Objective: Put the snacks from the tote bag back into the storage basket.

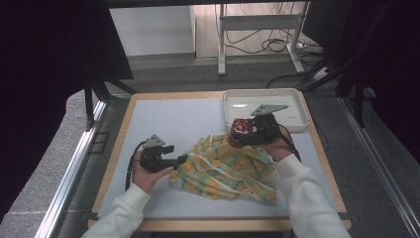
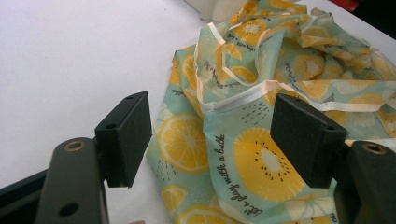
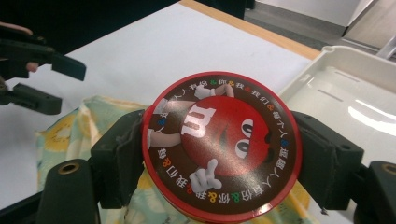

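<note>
Right tool [image 3: 219, 158] clamped on round red tin [image 3: 222, 144], held above far end of lemon-print bag [image 1: 225, 168] on worktop [image 1: 168, 119]. Left tool [image 2: 212, 140] jaws apart, at bag's near-left edge, ribbon-trimmed mouth just ahead. White tray [image 1: 292, 101] just beyond tin. Likely next: left tool lifts bag mouth, tin goes in.

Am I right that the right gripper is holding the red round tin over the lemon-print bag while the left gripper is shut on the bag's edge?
Not quite: the left gripper is open, jaws apart over the bag, as the left gripper view shows. The right gripper does hold the tin.
</note>
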`<state>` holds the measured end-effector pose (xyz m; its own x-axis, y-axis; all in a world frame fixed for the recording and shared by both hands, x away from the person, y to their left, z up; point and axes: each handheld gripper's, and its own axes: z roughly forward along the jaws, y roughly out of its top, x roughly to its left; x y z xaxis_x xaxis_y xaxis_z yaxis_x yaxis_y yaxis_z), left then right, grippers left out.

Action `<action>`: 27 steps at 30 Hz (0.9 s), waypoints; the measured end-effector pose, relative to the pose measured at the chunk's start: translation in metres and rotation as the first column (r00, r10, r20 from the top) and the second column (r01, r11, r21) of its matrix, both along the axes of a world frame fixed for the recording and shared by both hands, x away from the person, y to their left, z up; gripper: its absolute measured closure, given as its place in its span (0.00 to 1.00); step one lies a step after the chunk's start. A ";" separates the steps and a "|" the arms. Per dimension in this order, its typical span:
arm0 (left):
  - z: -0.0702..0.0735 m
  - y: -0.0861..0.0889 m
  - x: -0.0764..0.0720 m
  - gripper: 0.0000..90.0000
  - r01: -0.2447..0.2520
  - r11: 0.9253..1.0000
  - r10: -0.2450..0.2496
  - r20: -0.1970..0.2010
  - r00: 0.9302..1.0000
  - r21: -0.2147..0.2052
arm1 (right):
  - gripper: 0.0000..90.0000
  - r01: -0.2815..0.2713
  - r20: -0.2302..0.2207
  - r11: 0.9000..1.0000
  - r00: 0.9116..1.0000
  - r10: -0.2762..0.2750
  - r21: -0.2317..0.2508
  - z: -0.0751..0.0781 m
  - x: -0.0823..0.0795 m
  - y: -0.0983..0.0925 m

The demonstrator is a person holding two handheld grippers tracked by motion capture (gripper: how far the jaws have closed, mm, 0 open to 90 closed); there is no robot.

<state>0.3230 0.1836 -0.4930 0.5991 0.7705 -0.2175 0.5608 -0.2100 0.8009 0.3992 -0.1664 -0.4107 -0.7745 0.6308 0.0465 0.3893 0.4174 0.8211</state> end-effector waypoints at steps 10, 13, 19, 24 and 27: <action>0.000 0.000 0.000 0.33 0.001 1.000 -0.001 -0.002 1.000 0.003 | 0.27 0.032 0.006 0.999 0.999 -0.032 -0.002 0.006 0.018 -0.003; 0.000 0.000 0.001 0.33 0.004 1.000 -0.004 -0.002 1.000 0.003 | 0.27 0.038 0.007 0.999 0.999 -0.038 -0.004 0.006 0.024 -0.003; -0.001 0.000 0.001 0.33 0.004 1.000 -0.004 -0.005 1.000 0.004 | 0.27 0.048 0.008 0.999 0.999 -0.048 -0.016 0.007 0.034 -0.003; -0.001 0.000 0.000 0.33 0.010 1.000 -0.010 -0.004 1.000 0.007 | 0.27 0.063 0.005 0.998 0.998 -0.063 -0.022 0.007 0.044 -0.002; -0.001 0.000 0.001 0.33 0.011 1.000 -0.011 -0.005 1.000 0.008 | 0.27 0.070 0.002 0.997 0.998 -0.070 -0.030 0.005 0.050 -0.002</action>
<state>0.3236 0.1832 -0.4939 0.6064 0.7658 -0.2141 0.5623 -0.2226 0.7964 0.4493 -0.1683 -0.4061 -0.7284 0.6847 0.0256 0.4175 0.4139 0.8089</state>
